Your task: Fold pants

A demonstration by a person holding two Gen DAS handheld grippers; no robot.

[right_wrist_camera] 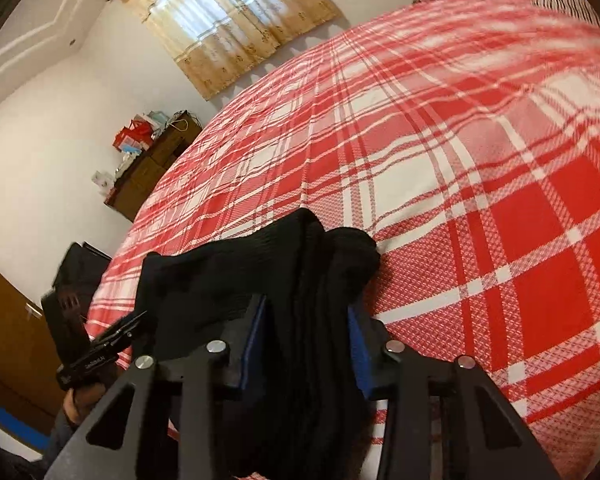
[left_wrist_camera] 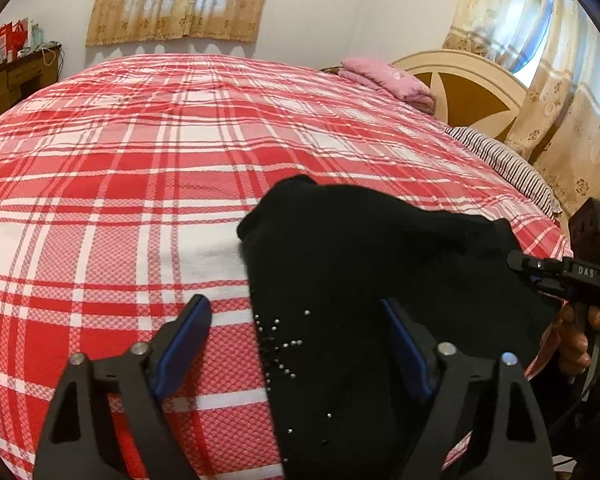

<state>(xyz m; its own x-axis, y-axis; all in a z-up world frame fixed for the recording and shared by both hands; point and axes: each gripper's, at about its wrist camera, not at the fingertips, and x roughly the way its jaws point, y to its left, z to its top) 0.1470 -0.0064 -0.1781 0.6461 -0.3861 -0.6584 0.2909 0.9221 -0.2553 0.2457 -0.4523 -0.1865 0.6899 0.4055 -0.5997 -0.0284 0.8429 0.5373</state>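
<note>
Black pants (left_wrist_camera: 364, 280) with small silver studs lie bunched near the front edge of the bed; they also show in the right wrist view (right_wrist_camera: 260, 280). My left gripper (left_wrist_camera: 296, 332) is open just above them, its left finger over the bedspread and its right finger over the black cloth. My right gripper (right_wrist_camera: 308, 328) has a thick bunch of the pants between its blue pads (right_wrist_camera: 256, 344), and its jaws are partly closed on the cloth. The right gripper also shows at the right edge of the left wrist view (left_wrist_camera: 516, 260), touching the pants' edge.
The bed carries a red and white plaid bedspread (left_wrist_camera: 160, 160). A folded pink blanket (left_wrist_camera: 388, 80) and a striped pillow (left_wrist_camera: 504, 164) lie by the headboard (left_wrist_camera: 472, 92). A wooden dresser (left_wrist_camera: 16, 80) stands at the left wall. Curtains (left_wrist_camera: 180, 0) hang behind.
</note>
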